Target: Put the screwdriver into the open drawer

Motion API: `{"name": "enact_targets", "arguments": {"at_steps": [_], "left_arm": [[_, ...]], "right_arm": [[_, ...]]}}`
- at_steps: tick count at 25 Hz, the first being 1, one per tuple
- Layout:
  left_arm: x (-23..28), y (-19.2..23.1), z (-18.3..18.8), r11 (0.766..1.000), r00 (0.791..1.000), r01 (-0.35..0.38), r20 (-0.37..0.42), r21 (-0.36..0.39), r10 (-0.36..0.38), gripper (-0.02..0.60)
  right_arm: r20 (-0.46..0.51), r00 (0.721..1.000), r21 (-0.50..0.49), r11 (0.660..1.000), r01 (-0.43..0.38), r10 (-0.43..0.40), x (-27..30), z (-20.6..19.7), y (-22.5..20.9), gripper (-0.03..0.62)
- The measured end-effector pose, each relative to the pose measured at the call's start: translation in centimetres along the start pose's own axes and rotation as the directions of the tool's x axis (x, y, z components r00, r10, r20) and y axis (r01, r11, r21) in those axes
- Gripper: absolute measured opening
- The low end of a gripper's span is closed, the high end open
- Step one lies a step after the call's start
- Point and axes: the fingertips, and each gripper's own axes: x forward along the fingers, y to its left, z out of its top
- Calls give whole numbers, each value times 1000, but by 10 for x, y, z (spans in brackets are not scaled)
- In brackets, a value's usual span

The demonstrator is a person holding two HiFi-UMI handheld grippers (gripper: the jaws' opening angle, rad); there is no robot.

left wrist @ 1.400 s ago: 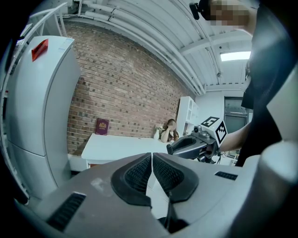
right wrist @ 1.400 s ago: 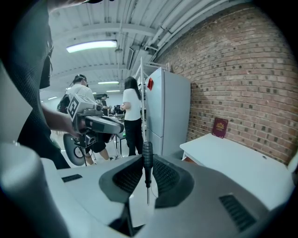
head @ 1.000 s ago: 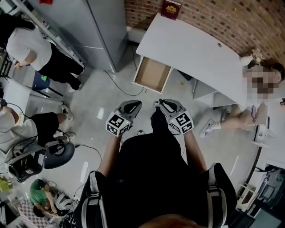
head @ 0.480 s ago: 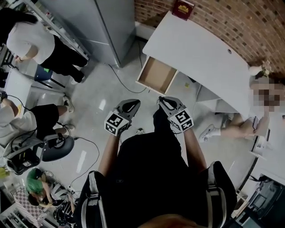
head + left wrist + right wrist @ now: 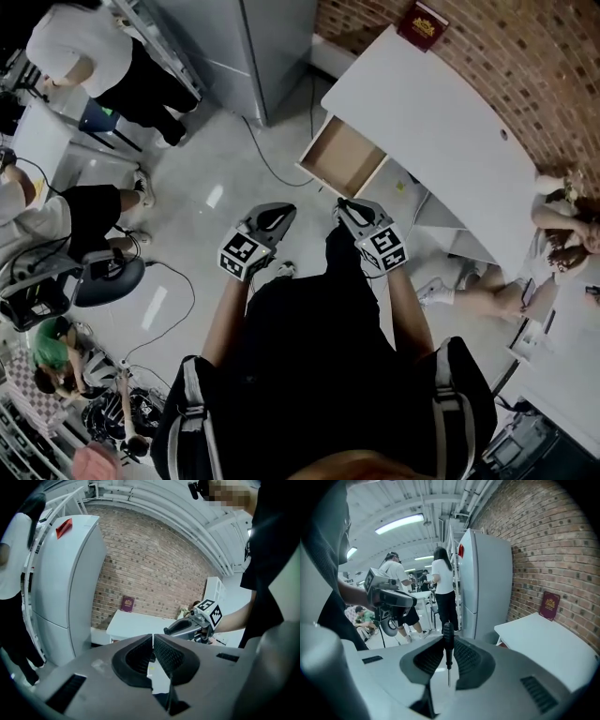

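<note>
Left gripper (image 5: 273, 217): jaws pressed together, nothing between them. Right gripper (image 5: 346, 207): pinching the screwdriver (image 5: 447, 638) at its black handle, handle outward, tip back toward the camera. Both are held over the floor, short of the open drawer (image 5: 342, 156) jutting from the white table's (image 5: 441, 122) near edge. Grey fridge (image 5: 253, 47) left of the drawer. Red book (image 5: 423, 21) at the table's far corner; gold print unreadable.

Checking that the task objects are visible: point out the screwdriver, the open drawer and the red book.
screwdriver (image 5: 448, 641), right gripper view, on its black handle.
open drawer (image 5: 343, 157), head view, on its bare bottom.
red book (image 5: 423, 21), head view, on its cover.
</note>
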Motion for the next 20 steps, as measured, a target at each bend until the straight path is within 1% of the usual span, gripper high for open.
{"name": "enact_targets", "arguments": {"at_steps": [11, 20], "left_arm": [[-4, 20, -2, 992, 992, -121, 23, -42, 122, 21], [3, 34, -2, 971, 973, -225, 36, -81, 228, 21]], "right_arm": [[-95, 990, -69, 992, -108, 101, 24, -16, -18, 123], [-163, 968, -94, 973, -209, 192, 44, -35, -38, 123]]}}
